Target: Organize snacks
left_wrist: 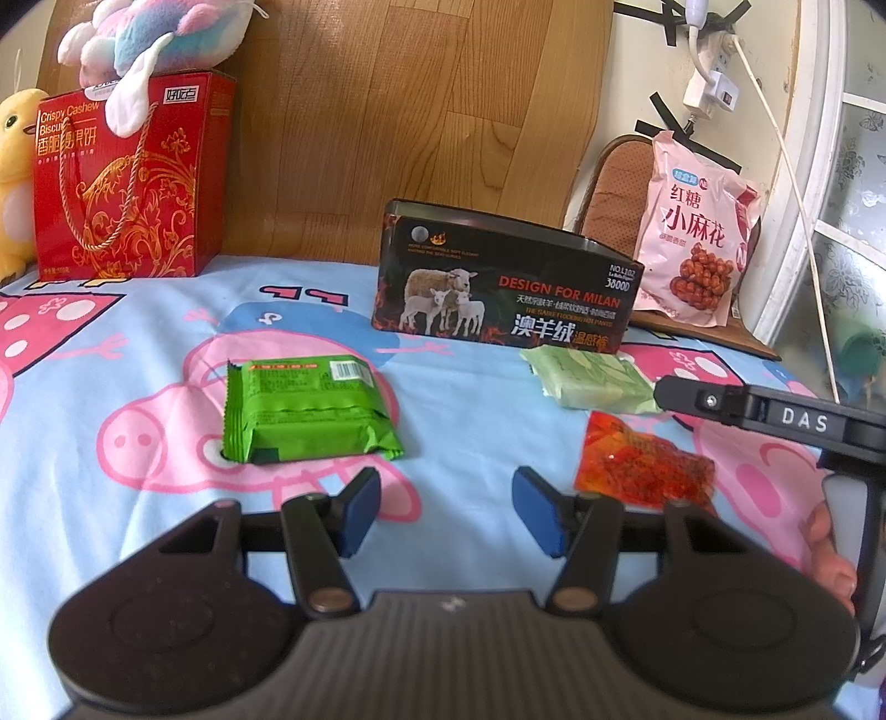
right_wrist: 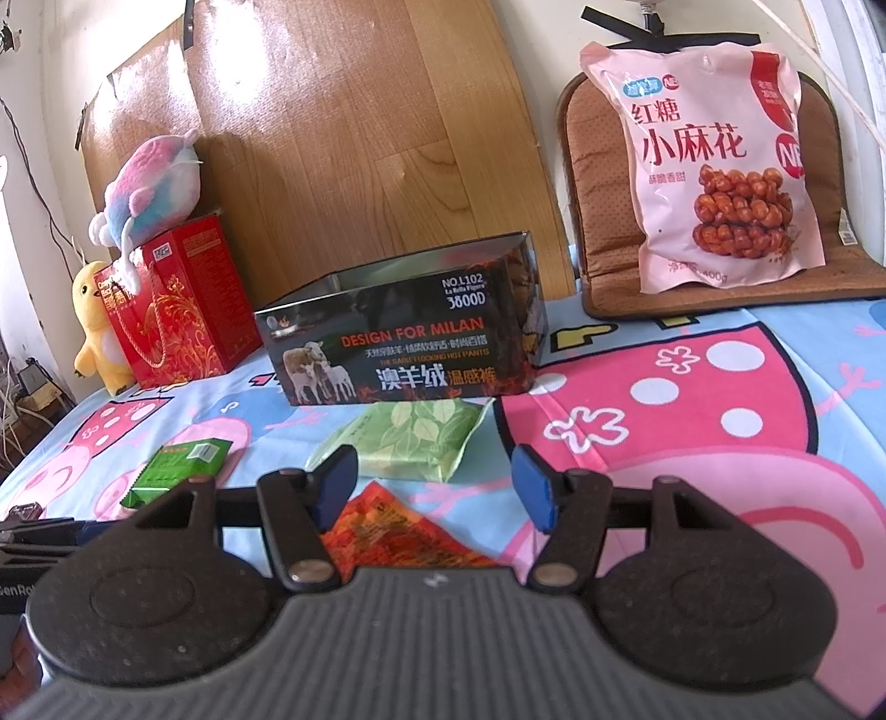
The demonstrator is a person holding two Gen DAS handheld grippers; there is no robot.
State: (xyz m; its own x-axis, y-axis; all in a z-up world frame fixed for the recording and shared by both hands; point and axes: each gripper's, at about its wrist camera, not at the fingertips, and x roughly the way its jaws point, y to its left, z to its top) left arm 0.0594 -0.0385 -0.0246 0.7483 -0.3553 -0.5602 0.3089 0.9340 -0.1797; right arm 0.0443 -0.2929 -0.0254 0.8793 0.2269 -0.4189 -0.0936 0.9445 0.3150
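Observation:
An open black tin box (left_wrist: 501, 277) (right_wrist: 404, 332) with sheep pictures stands on the bed. A bright green snack pack (left_wrist: 310, 410) (right_wrist: 177, 479) lies left of it. A pale green leaf-print pack (left_wrist: 592, 376) (right_wrist: 421, 443) lies just in front of the box. A red-orange snack pack (left_wrist: 645, 468) (right_wrist: 387, 531) lies nearest. My left gripper (left_wrist: 446, 512) is open and empty, between the bright green and red packs. My right gripper (right_wrist: 434, 490) is open and empty above the red pack; its body shows in the left wrist view (left_wrist: 775, 415).
A red biscuit gift box (left_wrist: 133, 183) (right_wrist: 183, 310) with a plush toy (left_wrist: 160, 39) on top stands at the back left, by a yellow plush (right_wrist: 99, 327). A pink snack bag (left_wrist: 698, 232) (right_wrist: 720, 166) leans on a chair cushion (right_wrist: 598, 205) at the back right. Cartoon bedsheet (left_wrist: 111, 343) underneath.

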